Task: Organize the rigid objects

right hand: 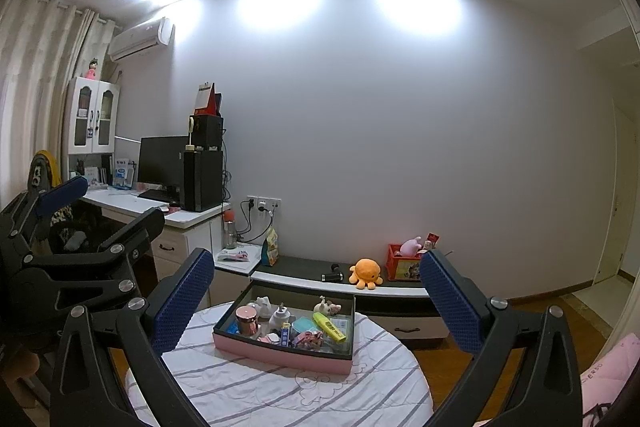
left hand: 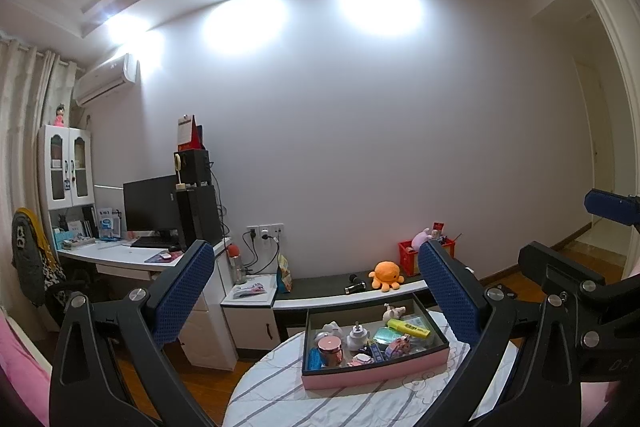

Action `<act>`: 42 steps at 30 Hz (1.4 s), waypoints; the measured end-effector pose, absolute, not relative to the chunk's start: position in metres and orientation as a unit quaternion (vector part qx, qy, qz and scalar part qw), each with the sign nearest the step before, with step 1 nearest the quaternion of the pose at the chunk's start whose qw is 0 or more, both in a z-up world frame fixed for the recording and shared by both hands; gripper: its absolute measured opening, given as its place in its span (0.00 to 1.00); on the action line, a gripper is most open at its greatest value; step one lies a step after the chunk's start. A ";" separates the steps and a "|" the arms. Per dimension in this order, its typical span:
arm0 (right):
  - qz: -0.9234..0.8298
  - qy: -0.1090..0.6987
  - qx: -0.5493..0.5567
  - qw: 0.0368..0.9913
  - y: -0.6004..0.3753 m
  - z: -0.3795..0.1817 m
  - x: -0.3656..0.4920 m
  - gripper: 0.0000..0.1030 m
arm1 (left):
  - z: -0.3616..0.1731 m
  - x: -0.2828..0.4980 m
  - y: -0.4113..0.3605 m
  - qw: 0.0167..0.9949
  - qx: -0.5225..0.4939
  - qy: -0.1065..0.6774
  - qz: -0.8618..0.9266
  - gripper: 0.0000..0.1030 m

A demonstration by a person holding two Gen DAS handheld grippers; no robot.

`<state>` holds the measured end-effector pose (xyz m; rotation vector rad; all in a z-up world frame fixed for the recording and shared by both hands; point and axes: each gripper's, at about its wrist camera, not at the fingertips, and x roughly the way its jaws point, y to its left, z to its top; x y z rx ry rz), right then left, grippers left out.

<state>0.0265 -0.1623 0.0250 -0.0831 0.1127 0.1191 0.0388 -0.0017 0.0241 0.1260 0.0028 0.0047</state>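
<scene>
Left gripper [left hand: 316,291] and right gripper [right hand: 316,291] both held above round table [right hand: 248,387], jaws wide apart, nothing held; pink box [right hand: 280,353] near far edge of table, filled with small objects, yellow highlighter [right hand: 330,327] at its right side

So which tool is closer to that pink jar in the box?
Left, probably. The jar sits at the box's left end, almost straight ahead of the left tool; from the right tool it lies off to the left and looks smaller.
</scene>
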 end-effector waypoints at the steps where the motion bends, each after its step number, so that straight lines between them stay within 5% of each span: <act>1: 0.059 0.057 -0.042 0.996 -0.162 0.025 0.027 1.00 | 0.024 0.039 -0.002 0.998 0.063 0.002 0.002 1.00; 42: 0.057 0.071 -0.044 0.995 -0.168 0.024 0.039 1.00 | 0.024 0.034 0.011 0.998 0.067 0.005 -0.001 1.00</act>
